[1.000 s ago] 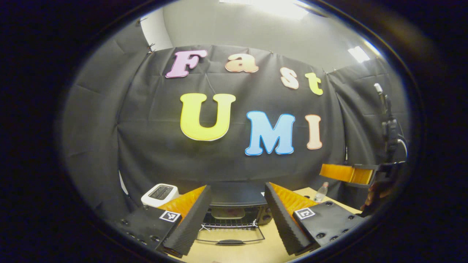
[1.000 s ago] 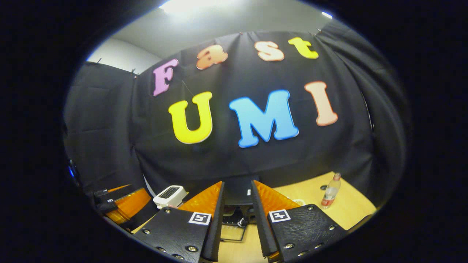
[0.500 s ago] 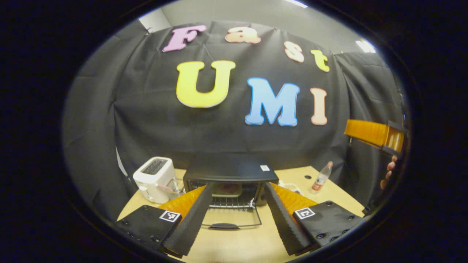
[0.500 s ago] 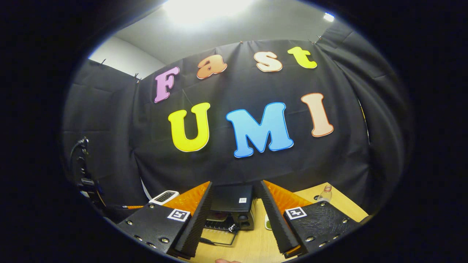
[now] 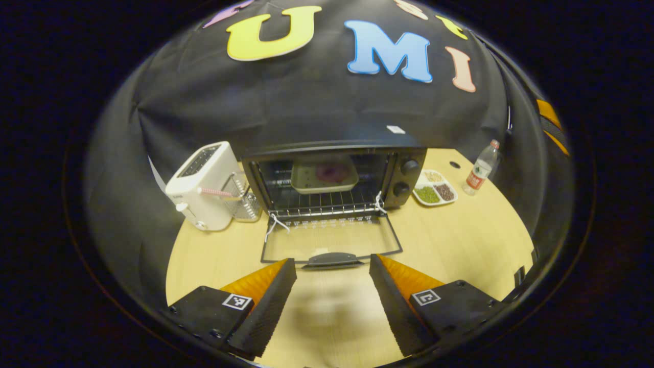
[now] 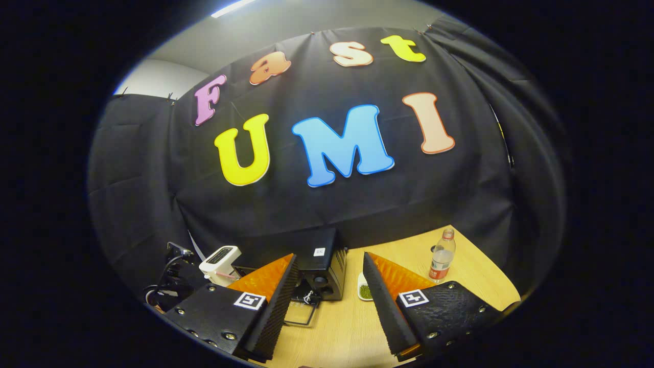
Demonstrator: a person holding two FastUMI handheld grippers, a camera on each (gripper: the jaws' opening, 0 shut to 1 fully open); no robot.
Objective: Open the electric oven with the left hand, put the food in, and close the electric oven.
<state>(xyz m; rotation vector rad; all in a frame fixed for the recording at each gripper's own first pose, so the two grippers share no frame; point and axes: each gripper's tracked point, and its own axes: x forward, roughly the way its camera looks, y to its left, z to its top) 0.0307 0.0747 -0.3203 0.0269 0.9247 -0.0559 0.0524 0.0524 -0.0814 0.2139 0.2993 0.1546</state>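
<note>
The black electric oven stands at the back of the wooden table with its glass door folded down flat. On the wire rack inside sits a pale tray holding a purplish piece of food. My left gripper is open and empty, above the table just in front of the door's handle. My right gripper is open and empty too, held higher and to the oven's right.
A white toaster with a wire holder stands left of the oven. Right of the oven lie a divided dish of grains and a water bottle. Bare wooden table spreads to the front right.
The left gripper view has tipped down and come nearer the oven, so the open door and tray inside now show fully. The right gripper has shifted slightly; both stay open.
</note>
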